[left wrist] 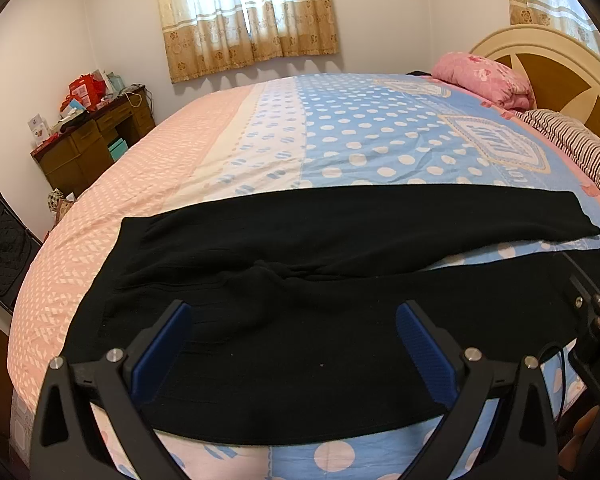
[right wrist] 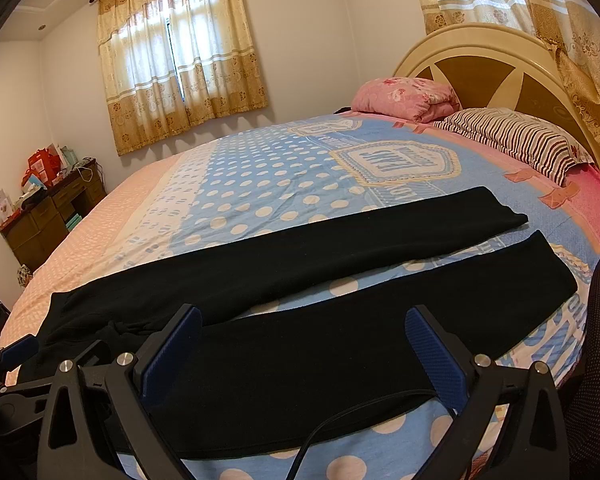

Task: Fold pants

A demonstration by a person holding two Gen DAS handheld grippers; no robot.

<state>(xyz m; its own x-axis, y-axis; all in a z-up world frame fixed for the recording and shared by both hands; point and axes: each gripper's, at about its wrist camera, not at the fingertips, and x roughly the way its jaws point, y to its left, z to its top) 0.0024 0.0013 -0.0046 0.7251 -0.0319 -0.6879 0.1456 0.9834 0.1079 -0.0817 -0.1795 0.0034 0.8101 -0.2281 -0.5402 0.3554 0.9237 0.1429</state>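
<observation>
Left gripper [left wrist: 294, 344] spread wide above the near hip of the black pants [left wrist: 300, 280]; right gripper [right wrist: 304, 350] spread wide above their near leg; pants flat across the bedspread [left wrist: 340, 140], legs parted; beyond them striped pillow [right wrist: 516, 140], headboard [right wrist: 480, 64].

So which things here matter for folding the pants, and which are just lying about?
For the job:
pants
left gripper
right gripper
bed

Lying about:
pink quilt
striped pillow
cluttered desk
curtains
</observation>
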